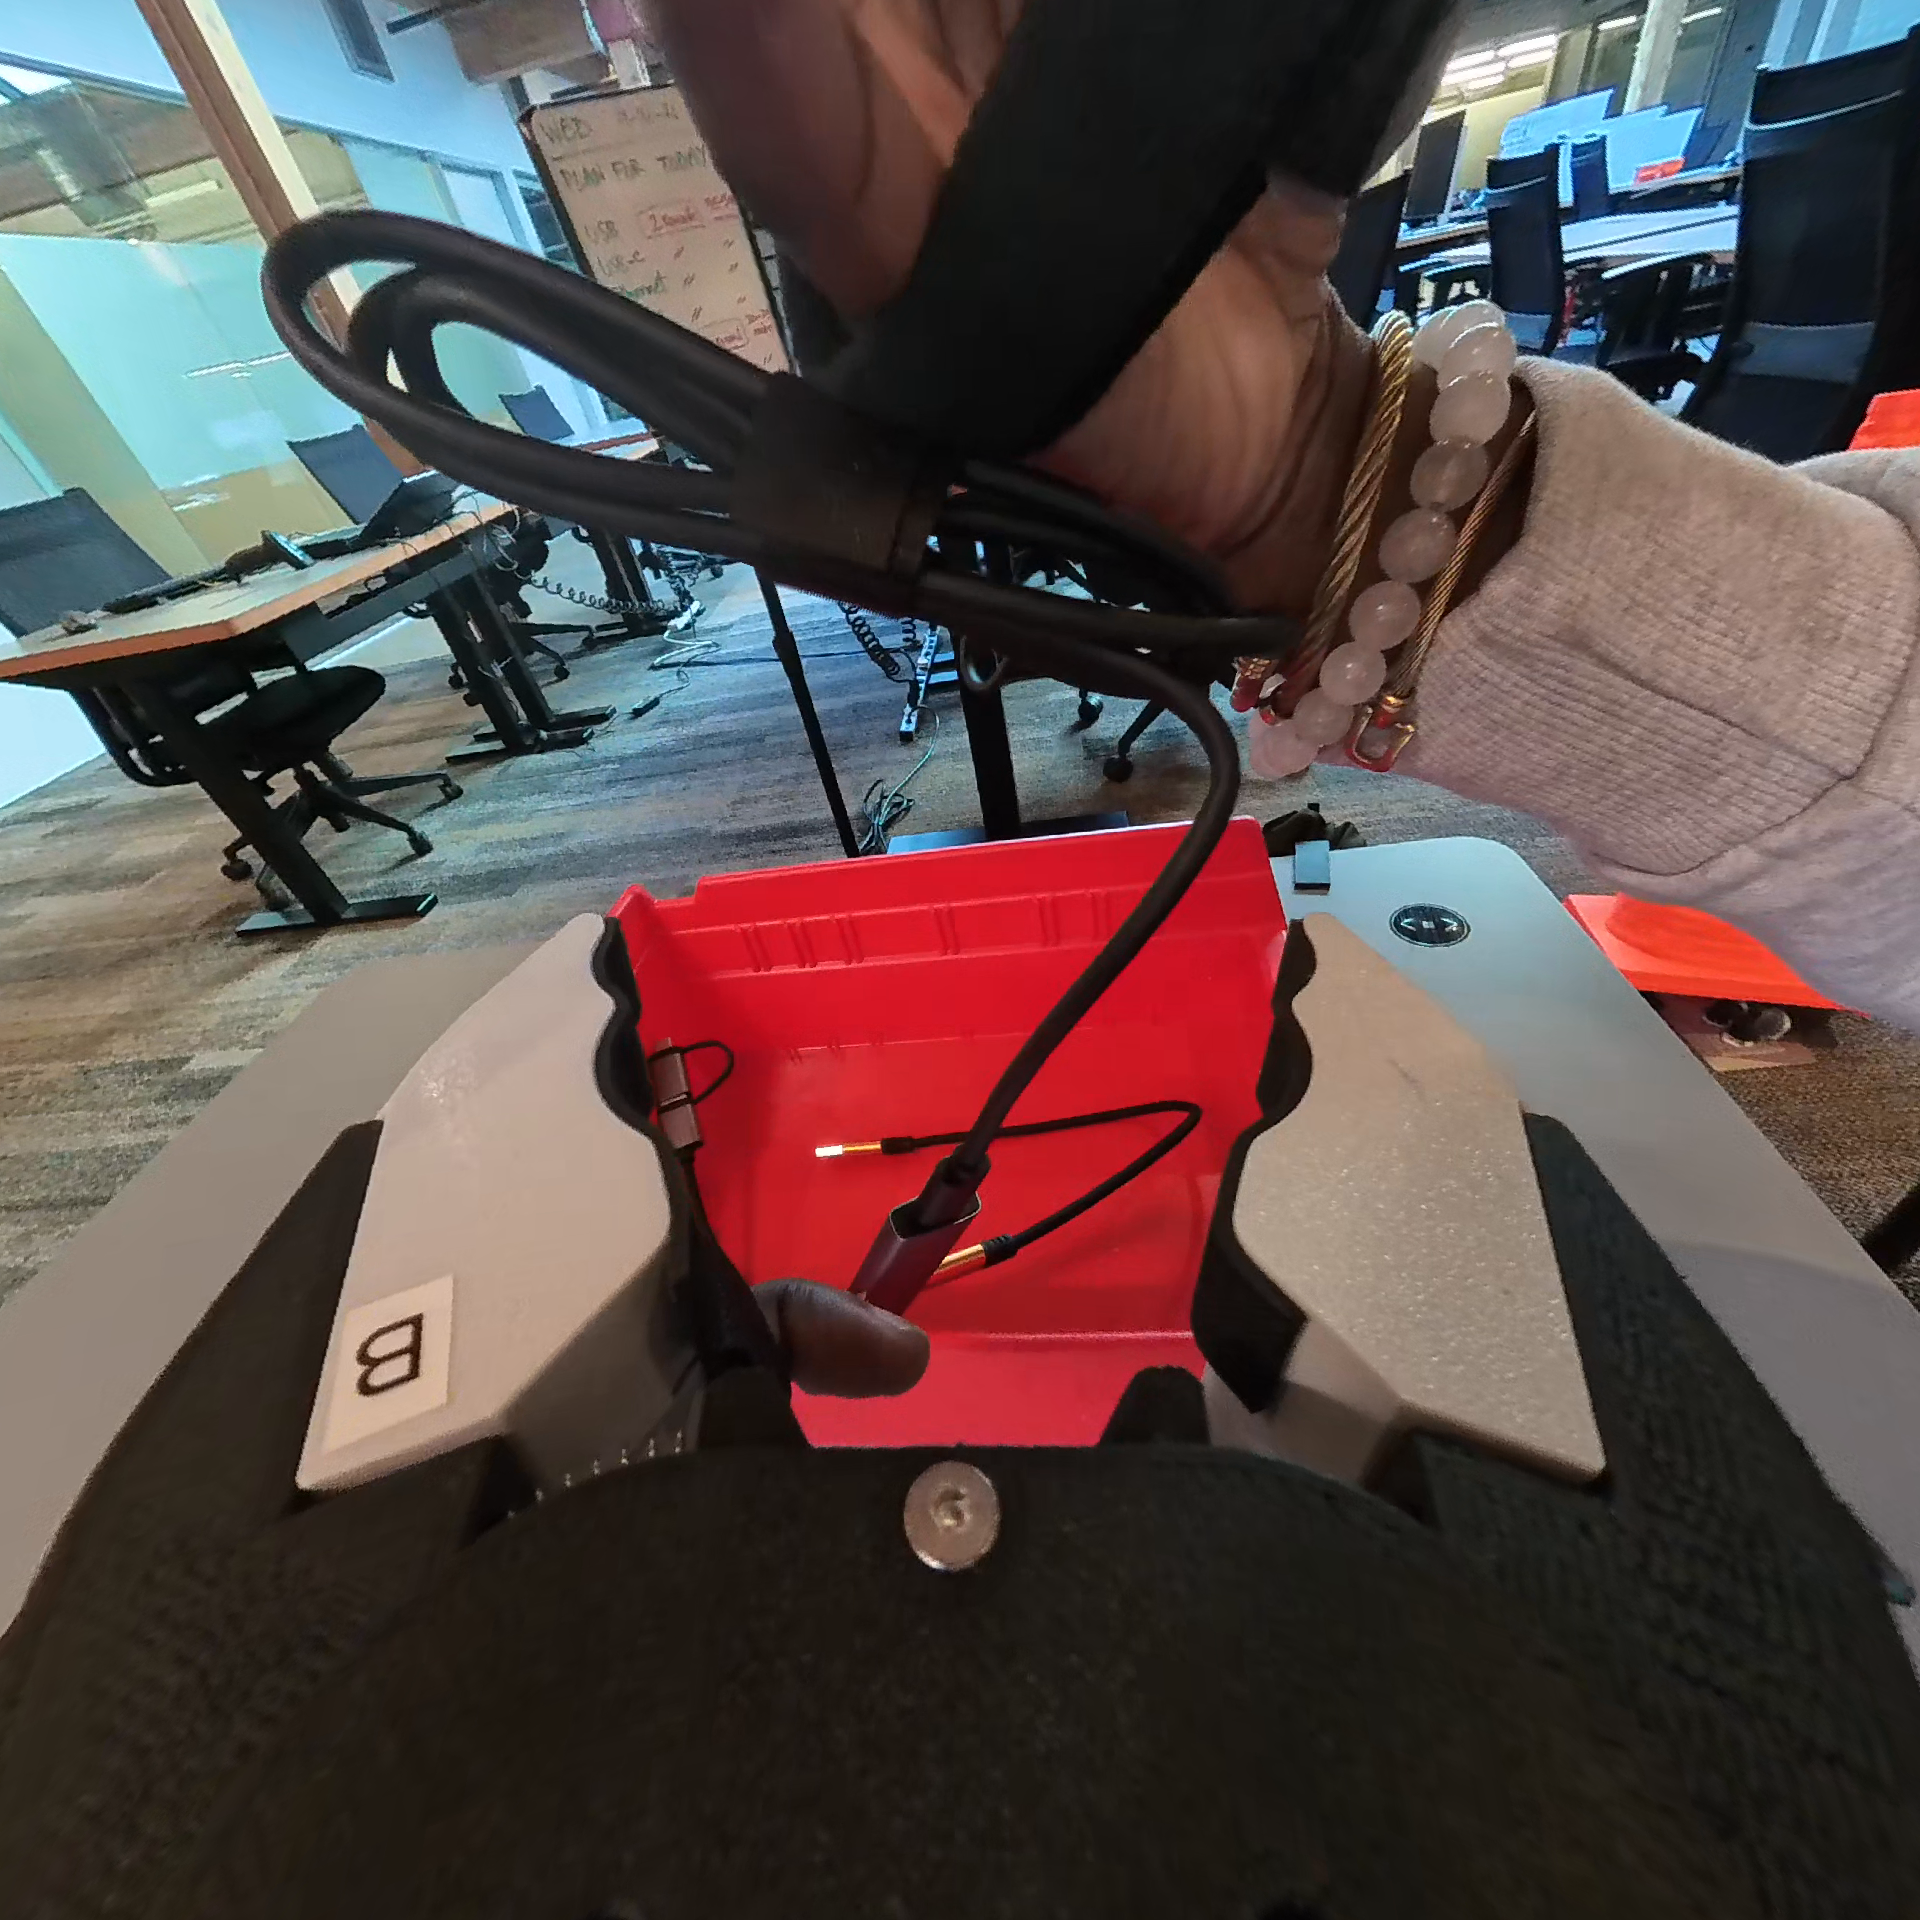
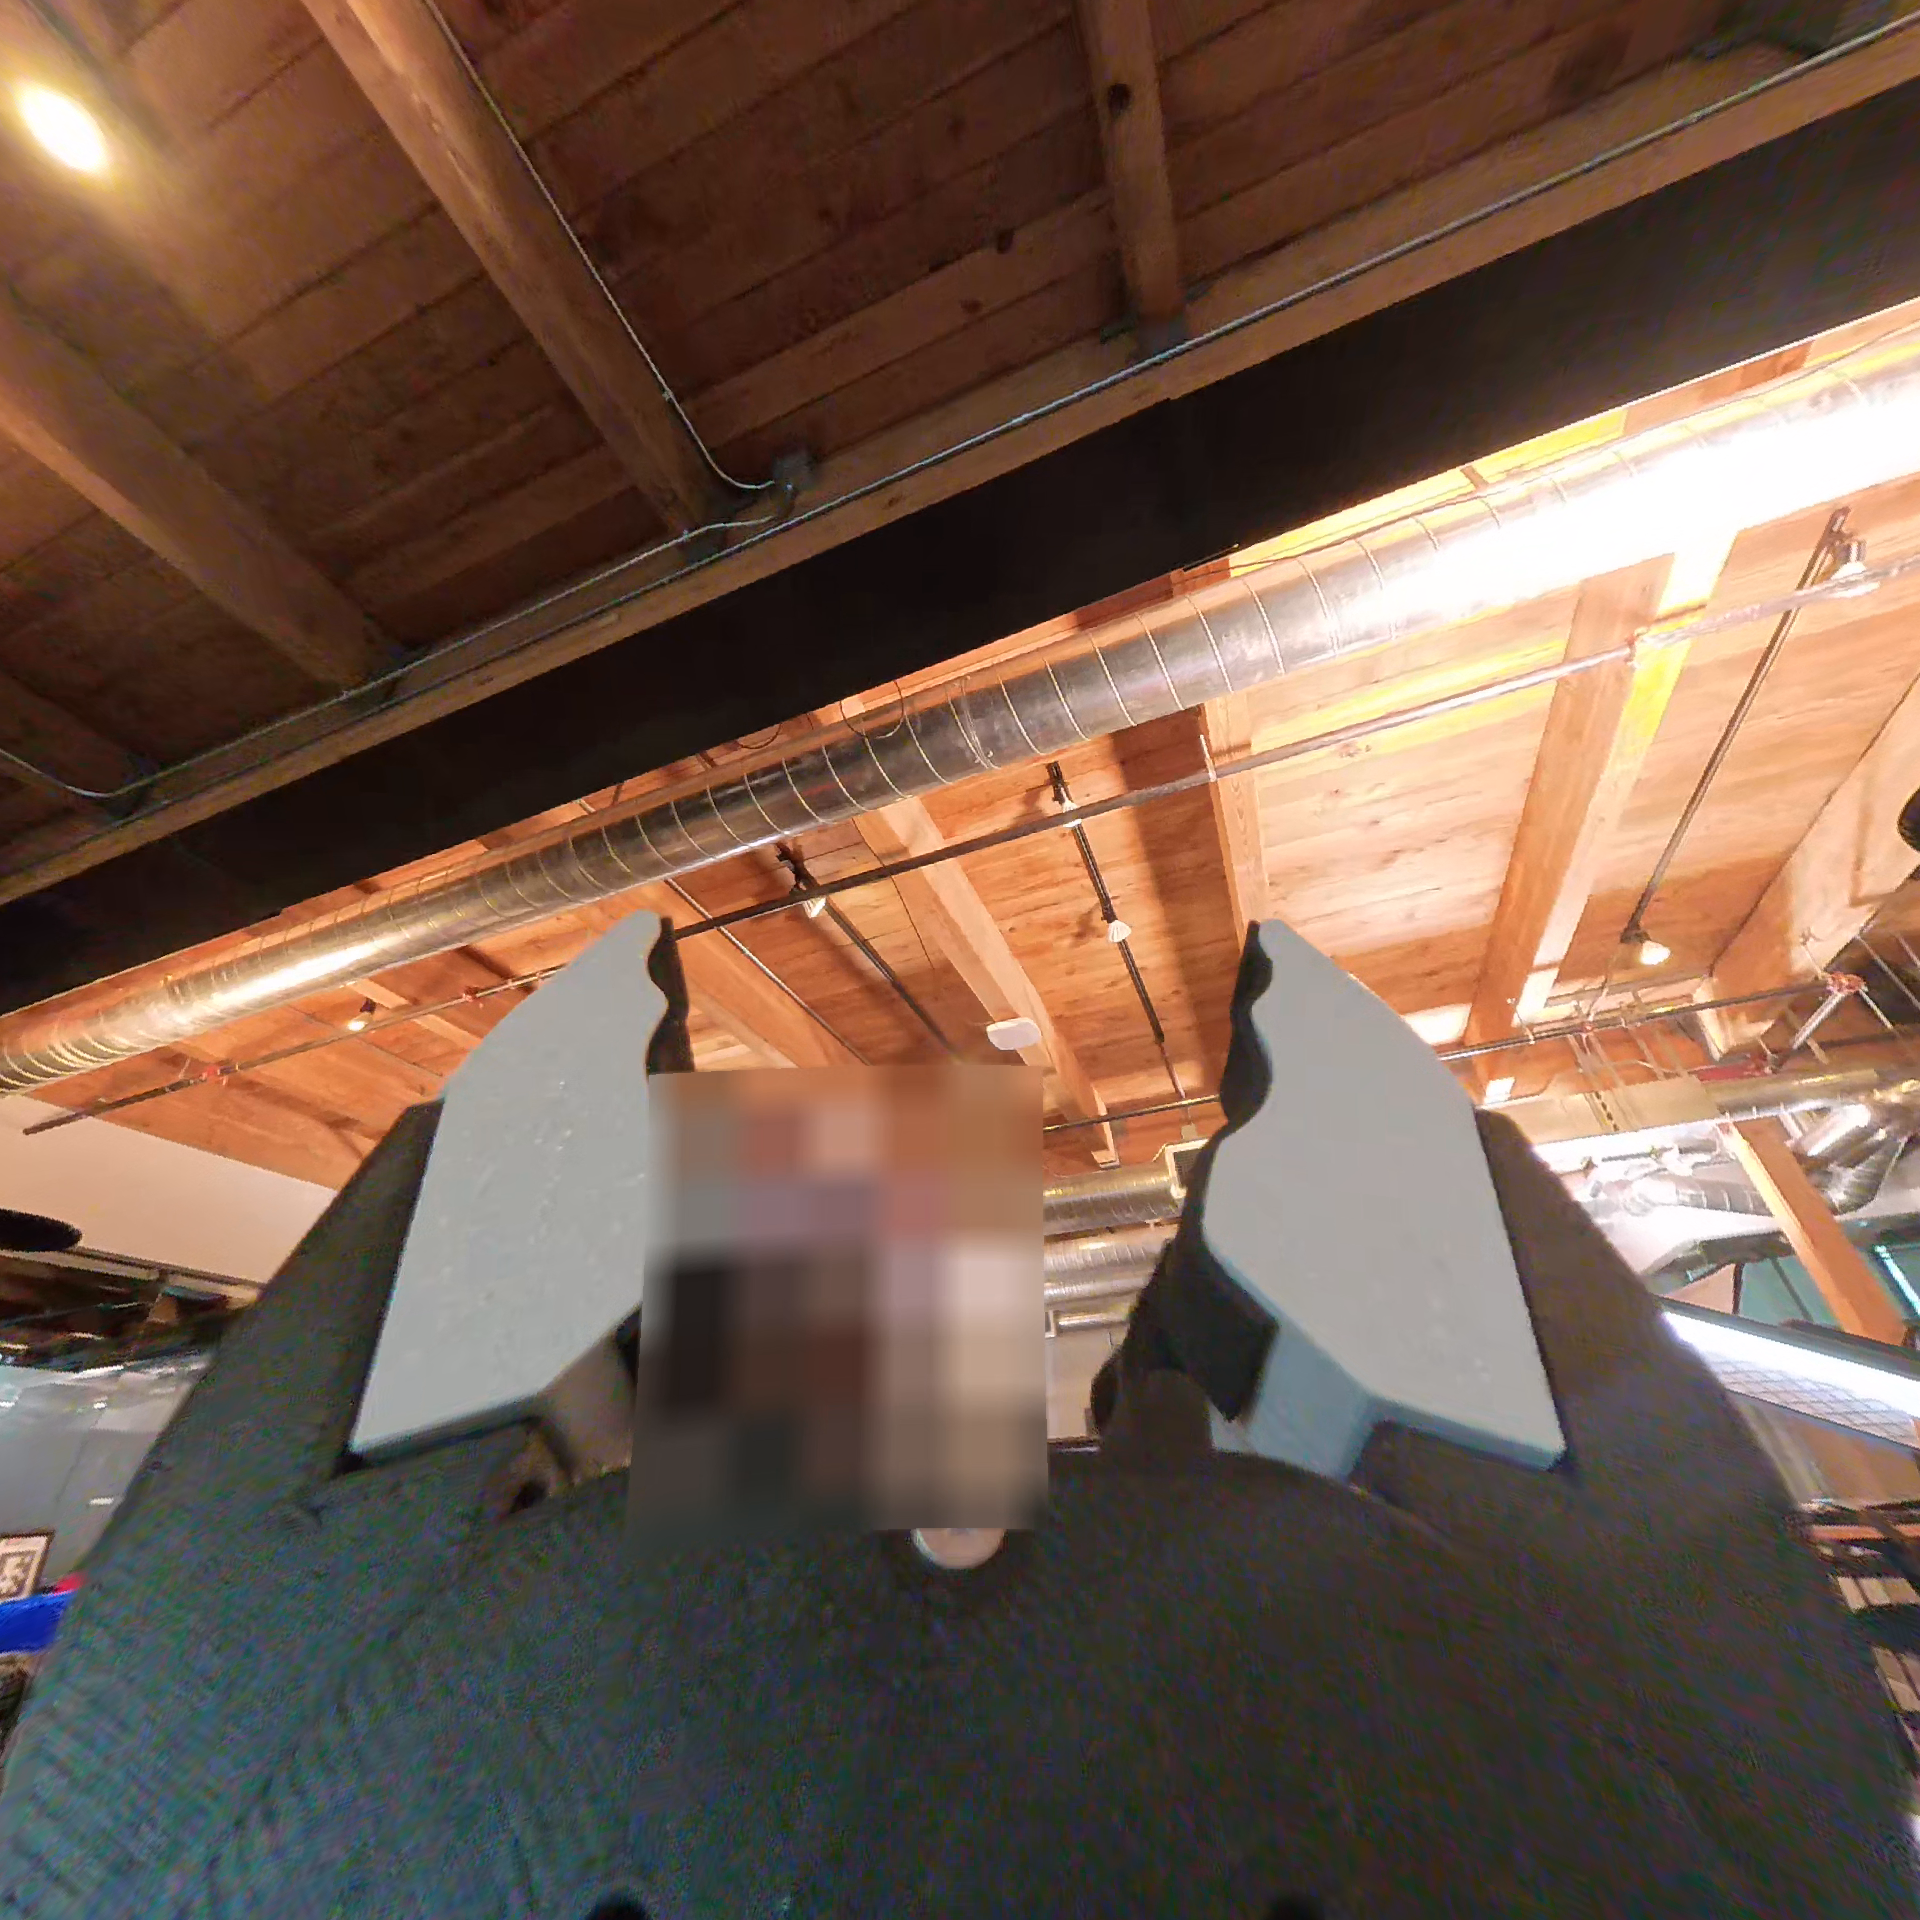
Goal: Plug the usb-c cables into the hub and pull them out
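An open-plan office. Ahead and to the left of the tool stand desks (image 1: pixel 260 592) with black chairs (image 1: pixel 301 717) on grey carpet (image 1: pixel 644 810), with glass partitions (image 1: pixel 125 395) behind and a whiteboard (image 1: pixel 655 218) straight ahead. Overhead run wooden ceiling beams (image 2: pixel 520 239) and a metal duct (image 2: pixel 935 738).
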### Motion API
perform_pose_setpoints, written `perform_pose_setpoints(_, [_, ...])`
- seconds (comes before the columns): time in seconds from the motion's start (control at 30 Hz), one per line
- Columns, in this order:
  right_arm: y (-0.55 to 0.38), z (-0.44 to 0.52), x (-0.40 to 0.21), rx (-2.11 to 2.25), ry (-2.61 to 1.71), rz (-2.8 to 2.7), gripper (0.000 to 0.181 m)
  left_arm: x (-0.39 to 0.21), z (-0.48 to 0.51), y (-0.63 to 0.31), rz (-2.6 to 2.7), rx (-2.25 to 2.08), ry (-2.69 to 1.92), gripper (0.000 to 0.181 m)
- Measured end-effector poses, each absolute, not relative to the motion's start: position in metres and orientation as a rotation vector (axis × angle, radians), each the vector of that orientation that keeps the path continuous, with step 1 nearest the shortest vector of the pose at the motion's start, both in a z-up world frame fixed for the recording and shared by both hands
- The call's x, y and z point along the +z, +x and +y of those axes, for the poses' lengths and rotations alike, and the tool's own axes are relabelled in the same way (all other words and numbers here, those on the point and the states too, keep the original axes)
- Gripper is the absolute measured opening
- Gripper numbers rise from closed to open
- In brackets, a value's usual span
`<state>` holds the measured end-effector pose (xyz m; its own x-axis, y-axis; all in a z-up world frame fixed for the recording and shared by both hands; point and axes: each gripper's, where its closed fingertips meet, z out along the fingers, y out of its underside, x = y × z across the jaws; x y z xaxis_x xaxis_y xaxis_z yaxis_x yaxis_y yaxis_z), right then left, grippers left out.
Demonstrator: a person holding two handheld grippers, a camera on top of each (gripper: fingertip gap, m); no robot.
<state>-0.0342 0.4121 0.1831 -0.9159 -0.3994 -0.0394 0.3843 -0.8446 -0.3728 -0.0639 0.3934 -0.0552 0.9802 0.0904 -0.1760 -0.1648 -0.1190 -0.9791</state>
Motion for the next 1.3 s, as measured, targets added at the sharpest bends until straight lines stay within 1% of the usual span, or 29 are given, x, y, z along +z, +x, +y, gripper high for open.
perform_pose_setpoints(0.33, [-0.033,0.392,0.183,-2.703,0.031,0.739,0.099,-0.048,0.394,-0.063,0.034,0.151,-1.62,0.114])
perform_pose_setpoints(0.4, [-0.032,0.393,0.185,-2.697,0.035,0.726,0.099,-0.041,0.395,-0.063,0.011,0.101,-1.577,0.106])
perform_pose_setpoints(0.47, [-0.034,0.395,0.185,-2.705,0.049,0.711,0.098,-0.037,0.398,-0.06,0.017,0.05,-1.562,0.092])
perform_pose_setpoints(0.5, [-0.036,0.396,0.186,-2.715,0.059,0.708,0.098,-0.039,0.401,-0.055,0.033,0.023,-1.575,0.084])
perform_pose_setpoints(0.53, [-0.036,0.397,0.186,-2.721,0.064,0.705,0.098,-0.038,0.403,-0.048,0.058,-0.007,-1.575,0.07])
perform_pose_setpoints(0.57, [-0.037,0.398,0.186,-2.721,0.064,0.698,0.098,-0.036,0.405,-0.042,0.071,-0.024,-1.559,0.063])
perform_pose_setpoints(0.63, [-0.036,0.401,0.186,-2.713,0.064,0.681,0.098,-0.027,0.403,-0.03,0.089,-0.081,-1.5,0.06])
perform_pose_setpoints(0.73, [-0.036,0.4,0.183,-2.715,0.069,0.69,0.097,-0.014,0.398,-0.02,0.075,-0.197,-1.44,0.068])
perform_pose_setpoints(0.83, [-0.034,0.4,0.181,-2.69,0.057,0.679,0.097,-0.012,0.404,-0.026,0.004,-0.225,-1.475,0.067])
perform_pose_setpoints(0.87, [-0.034,0.399,0.181,-2.678,0.051,0.678,0.098,-0.014,0.408,-0.028,-0.014,-0.226,-1.508,0.062])
perform_pose_setpoints(0.9, [-0.033,0.398,0.181,-2.671,0.044,0.679,0.098,-0.015,0.41,-0.028,-0.01,-0.229,-1.518,0.048])
perform_pose_setpoints(0.93, [-0.032,0.397,0.181,-2.672,0.037,0.683,0.098,-0.016,0.412,-0.028,-0.015,-0.225,-1.522,0.042])
perform_pose_setpoints(1.07, [-0.029,0.399,0.183,-2.68,0.008,0.656,0.098,-0.018,0.418,-0.029,-0.078,-0.212,-1.511,0.031])
perform_pose_setpoints(1.1, [-0.029,0.401,0.183,-2.681,0.002,0.64,0.097,-0.019,0.419,-0.029,-0.098,-0.207,-1.513,0.026])
perform_pose_setpoints(1.13, [-0.027,0.403,0.185,-2.679,-0.006,0.622,0.098,-0.022,0.421,-0.031,-0.123,-0.193,-1.522,0.017])
perform_pose_setpoints(1.2, [-0.022,0.407,0.188,-2.666,-0.025,0.611,0.098,-0.026,0.42,-0.038,-0.171,-0.163,-1.512,0.01])
perform_pose_setpoints(1.3, [-0.02,0.409,0.191,-2.69,-0.022,0.643,0.097,-0.029,0.419,-0.041,-0.21,-0.194,-1.507,0.009])
